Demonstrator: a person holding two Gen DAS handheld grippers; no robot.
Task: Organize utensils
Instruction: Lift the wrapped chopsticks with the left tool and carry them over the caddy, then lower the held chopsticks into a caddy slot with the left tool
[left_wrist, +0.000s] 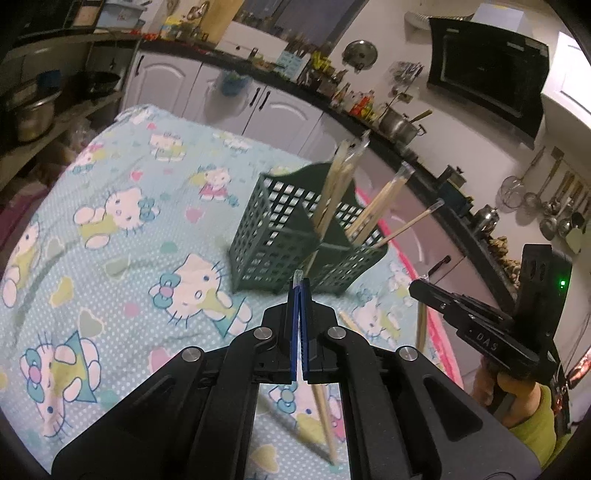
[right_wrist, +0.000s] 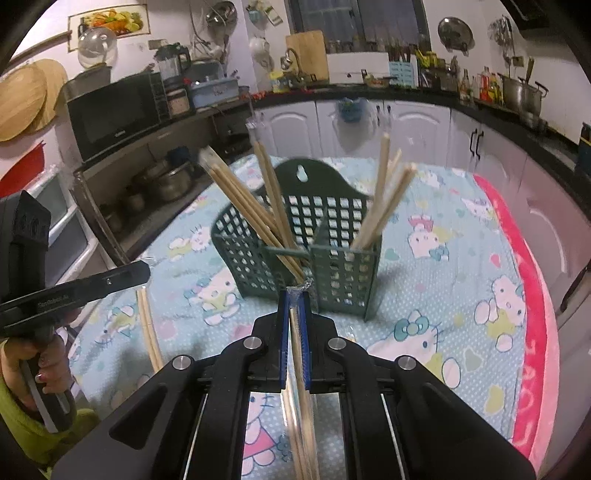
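The left gripper (left_wrist: 299, 286) was clenched, its blue-lined fingers (left_wrist: 294, 325) pressed nearly together on a plastic-wrapped pair of wooden chopsticks (left_wrist: 325, 417) whose clear wrapper tip poked out above the pads while the sticks ran down behind them. The right gripper (right_wrist: 295, 295) was likewise clamped on its own wrapped wooden chopstick pair (right_wrist: 301, 387), which ran lengthwise between its blue pads (right_wrist: 282, 332).

Both grippers were aimed at the dark green slotted plastic utensil caddy (right_wrist: 332, 251), which stood upright on the pale blue cartoon-cat tablecloth (left_wrist: 122, 229). The left gripper hovered just short of the caddy's near wall; the right gripper's tips sat just before the caddy's central divider. From the right wrist view the left gripper's body (right_wrist: 74, 291) showed off to the caddy's left, gripped by a hand (right_wrist: 48, 365) with a yellow-green sleeve.

The caddy's two compartments each held several wooden chopsticks (right_wrist: 243, 206) leaning outward, some capped in clear wrapping. Two loose bare chopsticks (right_wrist: 149, 328) lay flat on the cloth, well left of the caddy as the right wrist saw it.

Beyond the caddy the cloth lay open to the table's far edge, where white cabinet doors (right_wrist: 295, 129) stood. A pink towel border (right_wrist: 532, 332) ran along the cloth's edge right of the caddy.
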